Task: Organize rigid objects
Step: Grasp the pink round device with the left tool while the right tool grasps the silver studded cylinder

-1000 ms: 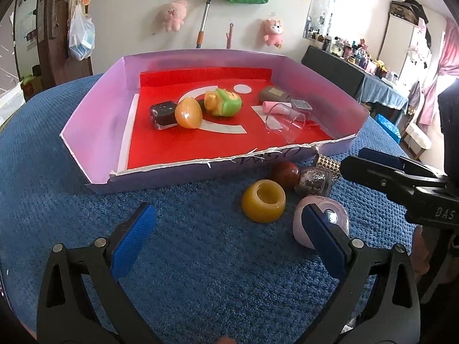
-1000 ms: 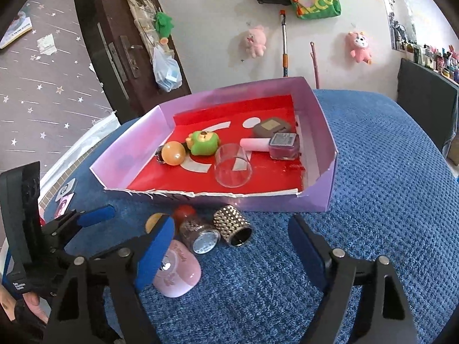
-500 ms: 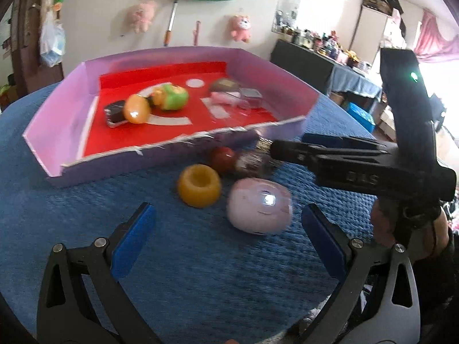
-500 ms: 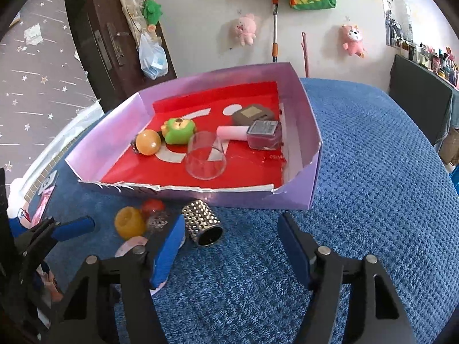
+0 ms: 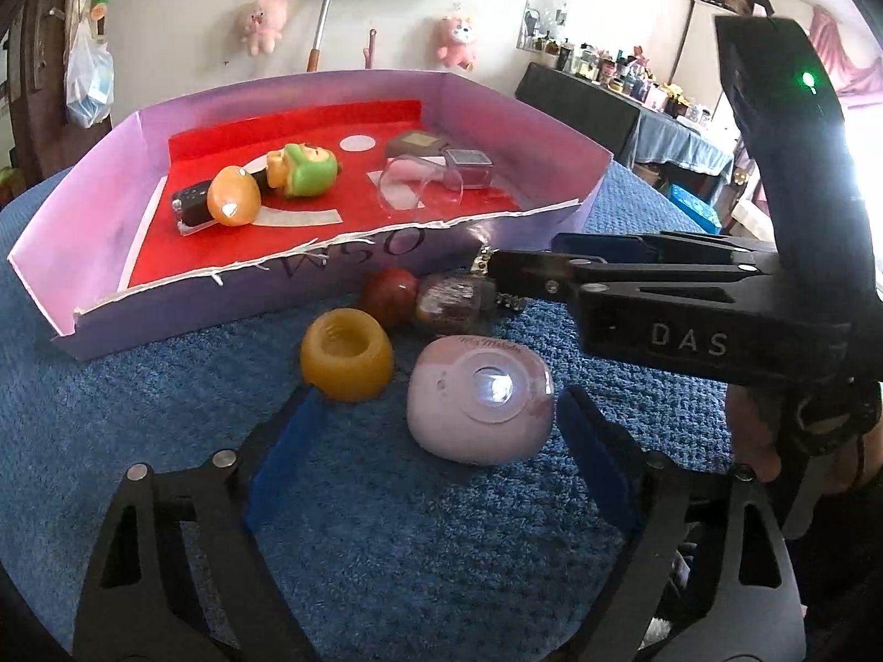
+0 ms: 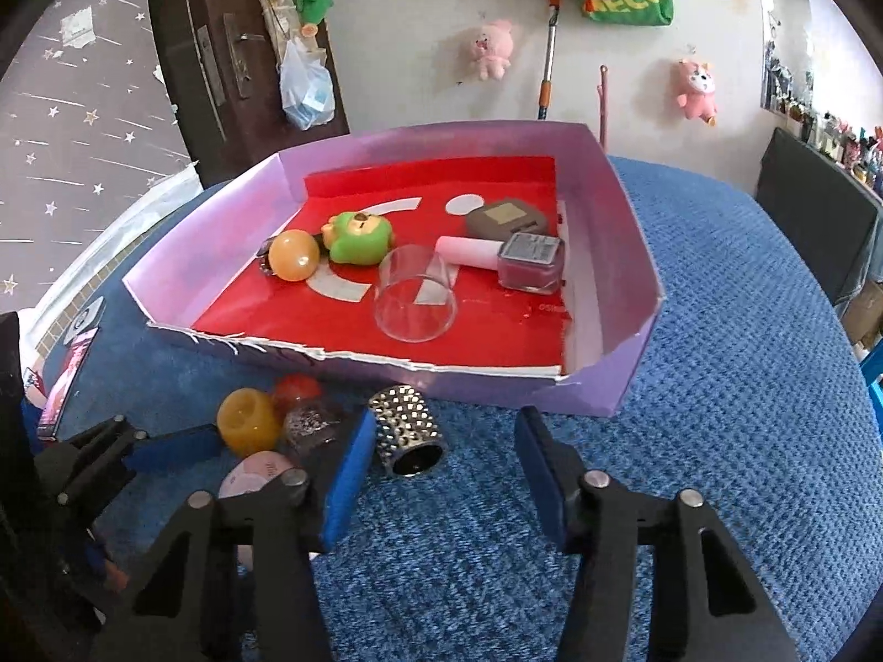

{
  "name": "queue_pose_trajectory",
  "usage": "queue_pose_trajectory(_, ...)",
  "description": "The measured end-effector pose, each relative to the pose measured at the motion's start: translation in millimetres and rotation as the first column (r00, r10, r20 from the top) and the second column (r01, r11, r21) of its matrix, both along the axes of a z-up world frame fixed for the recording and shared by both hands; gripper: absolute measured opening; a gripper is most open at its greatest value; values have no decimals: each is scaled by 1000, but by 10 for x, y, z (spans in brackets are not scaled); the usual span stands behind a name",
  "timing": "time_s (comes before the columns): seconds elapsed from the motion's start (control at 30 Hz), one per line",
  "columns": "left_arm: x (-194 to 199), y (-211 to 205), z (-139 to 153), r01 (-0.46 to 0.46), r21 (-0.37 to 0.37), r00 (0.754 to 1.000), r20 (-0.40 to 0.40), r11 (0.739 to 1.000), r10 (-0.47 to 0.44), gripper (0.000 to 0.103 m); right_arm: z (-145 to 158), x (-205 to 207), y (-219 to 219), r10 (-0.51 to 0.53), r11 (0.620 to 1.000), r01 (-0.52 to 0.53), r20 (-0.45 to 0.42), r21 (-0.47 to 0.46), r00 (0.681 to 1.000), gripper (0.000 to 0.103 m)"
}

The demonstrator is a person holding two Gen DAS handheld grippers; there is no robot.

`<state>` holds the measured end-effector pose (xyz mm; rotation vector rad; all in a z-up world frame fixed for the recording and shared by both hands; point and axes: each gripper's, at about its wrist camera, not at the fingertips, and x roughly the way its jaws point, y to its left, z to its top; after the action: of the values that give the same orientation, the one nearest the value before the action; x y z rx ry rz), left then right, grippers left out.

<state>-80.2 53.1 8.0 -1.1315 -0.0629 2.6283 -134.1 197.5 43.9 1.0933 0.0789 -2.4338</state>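
The sorting looks about half done, by my judgement. Inside the purple box [image 6: 623, 209] I count six things: one orange egg [image 6: 293, 255], one green toy figure [image 6: 357, 236], one dark small item mostly hidden behind the egg, one clear cup [image 6: 415, 302] lying on its side, one nail polish bottle [image 6: 528, 260] and one brown flat case [image 6: 506, 217].

Outside, on the blue tabletop [image 6: 717, 441] just before the box's torn front wall, five things are left: one yellow ring-shaped cup [image 5: 346, 356], one red ball [image 5: 391, 289], one glittery jar [image 5: 455, 303], one studded metal cylinder [image 6: 407, 429] and one pink rounded gadget [image 5: 481, 400].

The left gripper [image 5: 436, 452] has its jaws apart on both sides of the pink gadget, not touching it as far as I see. The right gripper [image 6: 441, 474] also has jaws wide apart, with the studded cylinder between them, and holds nothing.
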Motion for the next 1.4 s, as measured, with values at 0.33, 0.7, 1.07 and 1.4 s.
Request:
queue_pose_trajectory(0.33, 17, -42, 0, -4, 5, 1000, -13, 1000, 4, 69, -96, -53, -70, 45, 998, -42, 67, -53, 997, 37)
queue_pose_trajectory(0.7, 143, 23, 5, 34, -29, 999, -33, 999, -35, 51, -83, 13, -107, 55, 998, -53, 43, -46, 998, 29)
queue_pose_trajectory(1.07, 195, -101, 142, 16, -7, 997, -71, 1000, -16, 51, 130, 155, -31, 65, 993, -65, -8, -100, 998, 28)
queue_pose_trajectory(1.4, 176, -370, 333, -55, 3, 991, -120, 999, 55, 51, 266, 225, -68, 85, 987, -89, -36, -132, 996, 28)
